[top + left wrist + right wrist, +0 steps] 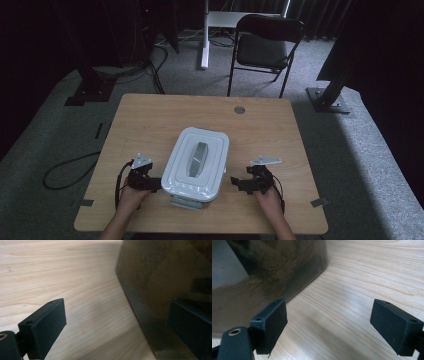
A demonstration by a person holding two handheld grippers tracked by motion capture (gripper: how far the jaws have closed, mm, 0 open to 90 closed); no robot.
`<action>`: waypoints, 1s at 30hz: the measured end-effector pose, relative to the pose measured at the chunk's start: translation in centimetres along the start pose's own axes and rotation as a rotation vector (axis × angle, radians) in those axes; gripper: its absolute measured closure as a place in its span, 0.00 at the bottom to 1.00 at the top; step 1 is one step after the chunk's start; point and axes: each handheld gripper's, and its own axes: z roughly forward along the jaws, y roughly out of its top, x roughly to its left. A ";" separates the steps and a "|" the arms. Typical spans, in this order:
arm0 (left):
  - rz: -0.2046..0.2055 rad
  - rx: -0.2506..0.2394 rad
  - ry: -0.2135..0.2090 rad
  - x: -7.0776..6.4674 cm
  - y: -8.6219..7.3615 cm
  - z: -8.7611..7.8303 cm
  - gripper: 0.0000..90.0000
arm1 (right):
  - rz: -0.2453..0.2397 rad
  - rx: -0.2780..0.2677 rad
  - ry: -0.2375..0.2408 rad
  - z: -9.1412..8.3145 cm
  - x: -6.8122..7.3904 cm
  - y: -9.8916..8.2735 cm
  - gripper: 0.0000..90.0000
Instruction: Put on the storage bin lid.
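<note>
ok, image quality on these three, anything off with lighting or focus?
High view: dim overall, dark surroundings, brighter floor patch at right; the white lidded box reads clearly. Left gripper view: the box wall is dark and soft, close to the lens, table grain sharp. Right gripper view: the shiny wall shows blurry reflections; jaws cast soft shadows on the wood.

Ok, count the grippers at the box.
2. The left gripper is against the box's left side; the right gripper is off its right side, fingers open.
</note>
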 end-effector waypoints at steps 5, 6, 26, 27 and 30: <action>0.019 0.006 -0.032 -1.2 -0.2 0.3 0.04 | 0.007 -0.002 -0.003 -0.4 -0.4 -0.3 0.15; 0.020 0.009 -0.040 -1.4 -0.2 0.3 0.04 | 0.007 -0.001 -0.005 -0.5 -0.5 -0.4 0.15; 0.044 -0.020 -0.054 -1.4 -1.1 -0.2 0.03 | 0.014 -0.008 -0.038 -1.2 -2.0 -1.2 0.15; 0.050 -0.032 -0.049 -1.2 -1.3 -0.4 0.03 | 0.014 -0.008 -0.038 -1.2 -2.0 -1.2 0.15; 0.049 -0.051 -0.020 -0.4 -1.9 -1.0 0.03 | 0.006 0.001 -0.065 -1.1 -2.3 -1.6 0.15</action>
